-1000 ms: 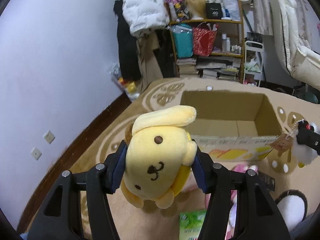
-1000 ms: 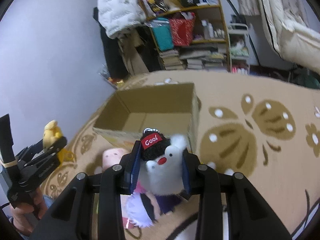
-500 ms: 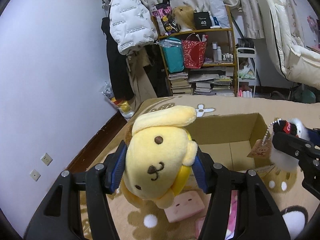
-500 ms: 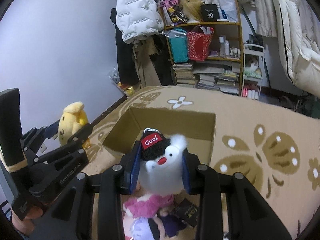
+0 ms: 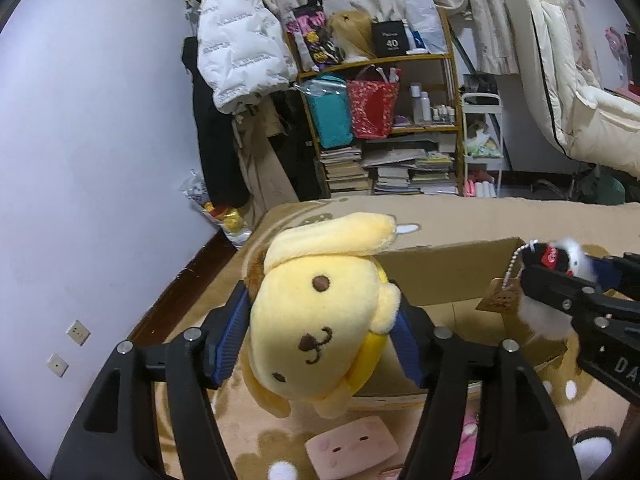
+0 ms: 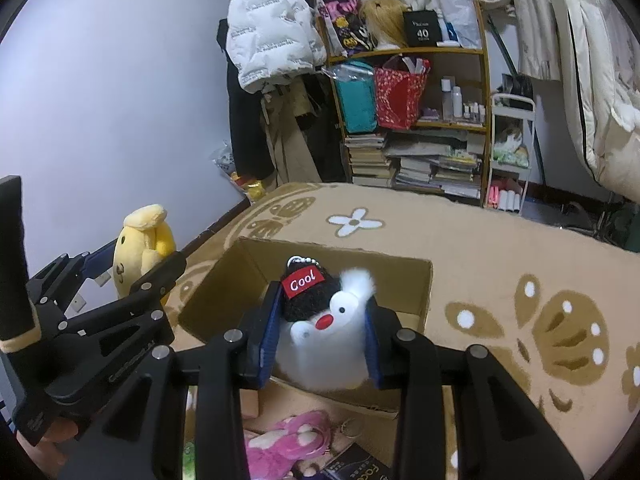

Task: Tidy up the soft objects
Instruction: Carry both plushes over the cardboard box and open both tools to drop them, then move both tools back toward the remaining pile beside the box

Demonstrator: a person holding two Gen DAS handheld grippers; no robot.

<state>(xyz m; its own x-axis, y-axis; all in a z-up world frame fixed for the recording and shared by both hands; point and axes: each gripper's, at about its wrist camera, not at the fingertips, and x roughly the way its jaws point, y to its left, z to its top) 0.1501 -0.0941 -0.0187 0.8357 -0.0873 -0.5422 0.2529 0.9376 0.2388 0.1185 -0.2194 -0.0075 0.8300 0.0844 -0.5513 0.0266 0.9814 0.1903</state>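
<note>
Left gripper: blue-padded fingers clenched on either side of a yellow dog plush, face toward the camera, one long ear lying across the top of its head. The plush is held in the air in front of the near left part of the cardboard box. In the right wrist view this gripper appears at the left edge, the plush to the left of the box.

Right gripper: fingers clamped on a white fluffy plush with a red nose and a black knit cap bearing a red "Cool" label. It hangs at the near wall of the box. A bead chain and brown paper tag dangle from the cap.

Floor, nearest, on the tan patterned rug:
- pink rectangular plush with a small face, in front of the box;
- pink furry toy, below the right gripper;
- small black booklet, just beside the pink furry toy.

Box: open-topped, standing on the rug; the visible part of its inside shows bare cardboard.

Far wall:
- wooden shelf unit with stacked books, a teal bag, a red bag, bottles;
- white puffer jacket, hanging to the left of the shelf unit;
- cream bedding, at right.
</note>
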